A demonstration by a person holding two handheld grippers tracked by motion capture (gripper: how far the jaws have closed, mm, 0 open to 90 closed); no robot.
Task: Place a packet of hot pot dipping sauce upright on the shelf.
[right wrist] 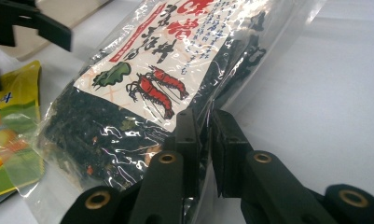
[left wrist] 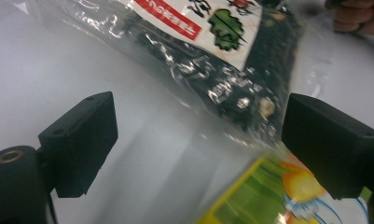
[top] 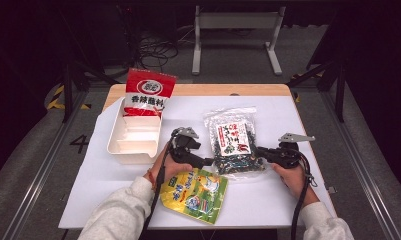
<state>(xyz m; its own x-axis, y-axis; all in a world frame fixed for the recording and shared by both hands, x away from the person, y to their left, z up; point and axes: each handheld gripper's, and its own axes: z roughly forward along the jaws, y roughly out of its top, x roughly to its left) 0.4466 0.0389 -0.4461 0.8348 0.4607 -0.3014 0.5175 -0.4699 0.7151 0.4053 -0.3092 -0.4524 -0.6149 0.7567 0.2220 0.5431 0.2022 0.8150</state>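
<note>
My right hand (top: 293, 175) lies low near the right edge of the table (top: 288, 200), forearm coming in from the near edge, and my right gripper (right wrist: 204, 135) points left across the surface. Its jaws are clamped on the edge of the clear bag of dark dried food (top: 233, 142), pinching the plastic between them. That bag lies flat in the middle of the table, its label with red shrimp facing up.

My left hand (top: 175, 167) rests near the middle, just left of the bag, wrist turned so that my left gripper (left wrist: 198, 135) points right toward it. Its jaws stand wide apart with nothing pressed between them; the bag's corner lies just ahead.

I count three packets: the clear bag, one yellow-green pouch (top: 195, 194) by the near edge, and one red packet (top: 148, 95) leaning at the far end of the single white tray (top: 133, 145) near the left edge.
</note>
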